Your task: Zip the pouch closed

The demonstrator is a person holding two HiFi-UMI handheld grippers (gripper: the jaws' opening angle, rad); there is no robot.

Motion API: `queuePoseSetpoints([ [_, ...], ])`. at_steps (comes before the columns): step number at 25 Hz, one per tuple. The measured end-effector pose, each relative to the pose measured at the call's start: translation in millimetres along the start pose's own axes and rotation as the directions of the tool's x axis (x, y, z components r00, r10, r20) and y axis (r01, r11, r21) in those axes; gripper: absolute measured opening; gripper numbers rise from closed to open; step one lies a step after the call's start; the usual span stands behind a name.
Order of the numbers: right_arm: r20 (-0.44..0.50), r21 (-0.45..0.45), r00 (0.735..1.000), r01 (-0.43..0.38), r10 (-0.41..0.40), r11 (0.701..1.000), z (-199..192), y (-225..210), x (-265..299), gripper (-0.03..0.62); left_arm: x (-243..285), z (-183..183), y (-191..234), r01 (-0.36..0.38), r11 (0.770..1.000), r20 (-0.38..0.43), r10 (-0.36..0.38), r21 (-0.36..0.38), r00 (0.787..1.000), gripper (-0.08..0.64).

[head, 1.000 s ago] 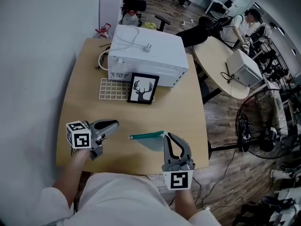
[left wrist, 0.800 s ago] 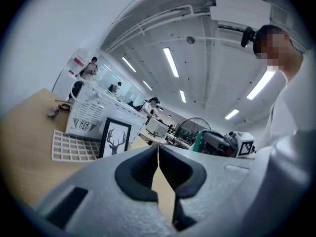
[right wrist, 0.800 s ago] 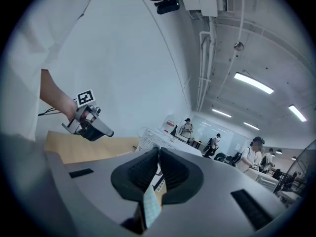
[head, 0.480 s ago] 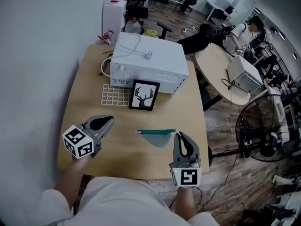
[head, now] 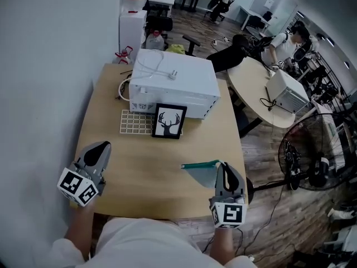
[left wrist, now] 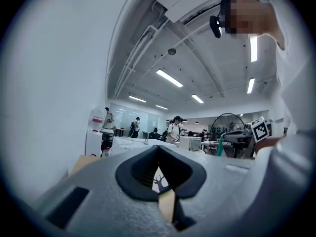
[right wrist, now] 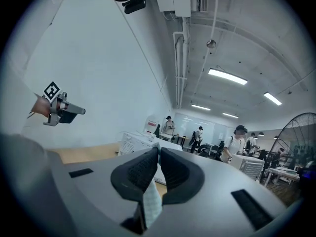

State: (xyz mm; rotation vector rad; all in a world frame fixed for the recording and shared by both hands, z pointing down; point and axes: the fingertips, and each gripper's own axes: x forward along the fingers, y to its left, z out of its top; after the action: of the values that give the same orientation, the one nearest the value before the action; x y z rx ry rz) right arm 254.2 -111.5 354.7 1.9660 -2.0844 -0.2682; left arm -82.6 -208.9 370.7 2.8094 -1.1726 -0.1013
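As the teal mesh pouch point(head: 202, 173) is pinched by one edge between the fingers of the right gripper point(head: 222, 167), with the left gripper point(head: 99, 148) closed on nothing, it could be jerked loose.

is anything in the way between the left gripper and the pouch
Nothing visible. Only bare table lies between the left gripper and the pouch held in the right gripper; the picture frame stands farther back, off that line.

We see a teal-topped, translucent pouch point(head: 203, 173) and a pale wood table point(head: 145, 166). The appliance point(head: 178, 80) is white, the deer picture point(head: 169, 120) black-on-white.
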Motion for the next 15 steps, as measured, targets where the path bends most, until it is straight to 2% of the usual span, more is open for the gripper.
queuePoseSetpoints([
  [8,-0.036,0.050,0.996,0.081,-0.080,0.995,-12,-24,-18,0.025,-31,15,10,-0.088,0.993,0.026,0.086,0.085,0.996,0.015],
  [15,-0.043,0.073,0.993,0.110,-0.107,0.991,-10,-33,-25,0.025,-46,29,10,-0.127,0.984,0.059,0.120,0.128,0.991,0.015],
])
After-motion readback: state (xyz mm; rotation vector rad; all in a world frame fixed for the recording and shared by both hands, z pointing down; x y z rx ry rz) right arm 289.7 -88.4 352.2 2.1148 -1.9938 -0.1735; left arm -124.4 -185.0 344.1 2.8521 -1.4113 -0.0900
